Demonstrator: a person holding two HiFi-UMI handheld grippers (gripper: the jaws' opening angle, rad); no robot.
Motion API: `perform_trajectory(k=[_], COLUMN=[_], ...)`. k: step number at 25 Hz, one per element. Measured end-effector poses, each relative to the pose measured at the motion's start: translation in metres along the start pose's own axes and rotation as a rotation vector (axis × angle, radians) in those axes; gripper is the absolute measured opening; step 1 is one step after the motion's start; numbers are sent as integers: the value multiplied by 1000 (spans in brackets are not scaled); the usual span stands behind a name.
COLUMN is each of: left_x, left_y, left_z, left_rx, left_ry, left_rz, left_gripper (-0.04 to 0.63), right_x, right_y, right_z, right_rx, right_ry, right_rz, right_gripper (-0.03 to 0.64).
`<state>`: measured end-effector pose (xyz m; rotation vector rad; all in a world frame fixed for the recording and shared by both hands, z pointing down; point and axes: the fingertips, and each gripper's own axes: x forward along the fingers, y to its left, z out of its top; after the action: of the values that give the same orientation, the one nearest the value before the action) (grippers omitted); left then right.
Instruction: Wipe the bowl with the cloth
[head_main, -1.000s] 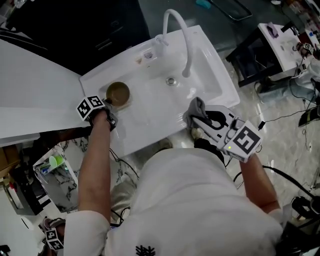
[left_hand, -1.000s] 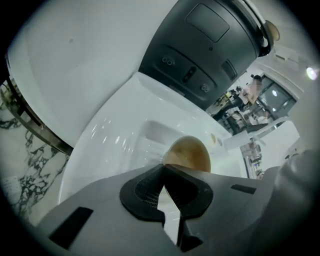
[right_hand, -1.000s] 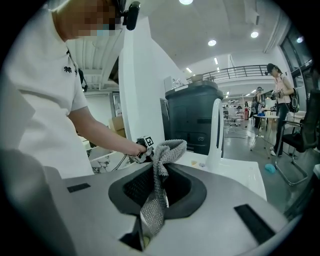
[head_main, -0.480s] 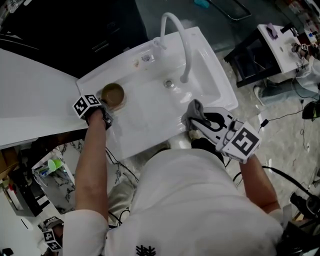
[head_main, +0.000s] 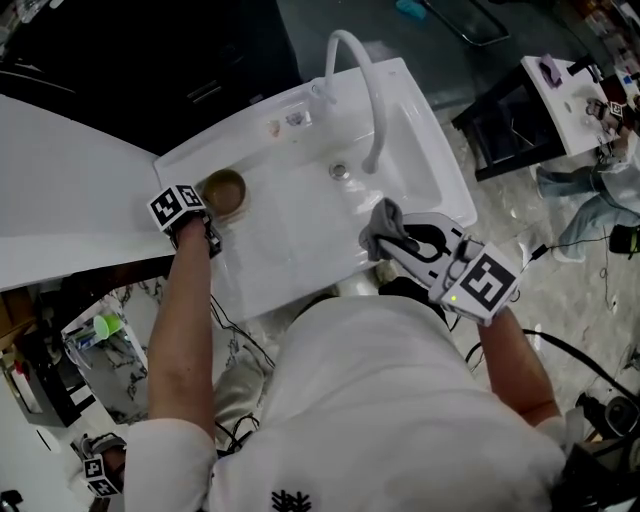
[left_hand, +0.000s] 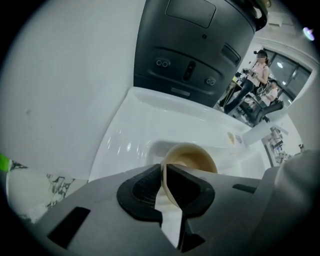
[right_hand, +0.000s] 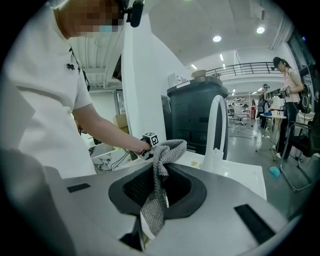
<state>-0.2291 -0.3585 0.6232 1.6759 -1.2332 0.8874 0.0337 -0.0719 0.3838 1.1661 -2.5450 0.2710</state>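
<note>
Left gripper (left_hand: 164, 171), fingers (left_hand: 137, 192) just parting

**Head view.** Even overhead light, moderate brightness. The white sink (head_main: 300, 215) carries soft glare streaks toward 2 o'clock. The dark unit (head_main: 150, 60) at 11 o'clock is nearly black, with little detail.

**Both gripper views.** Fisheye optics bend straight lines near the rim, and a black vignette fills every corner.

**Left gripper view.** The windows (left_hand: 292, 70) at 2 o'clock blow out, and the bowl (left_hand: 192, 156) reads slightly soft.

**Right gripper view.** Ceiling lamps (right_hand: 216, 38) at 1 o'clock supply the light. The cloth (right_hand: 161, 170) weave is sharp, and the hall behind is hazy.
</note>
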Motion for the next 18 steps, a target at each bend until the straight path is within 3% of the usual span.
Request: perform_trajectory(k=[18], left_x=[-55], left_y=[-15], left_z=[4], left_rx=[28], left_ry=[-191], left_rz=[1], left_gripper=[51], right_x=[-7], right_y=[-7], right_z=[6], right_rx=[-56], right_ry=[-33], right_rz=[108], right_gripper=[46])
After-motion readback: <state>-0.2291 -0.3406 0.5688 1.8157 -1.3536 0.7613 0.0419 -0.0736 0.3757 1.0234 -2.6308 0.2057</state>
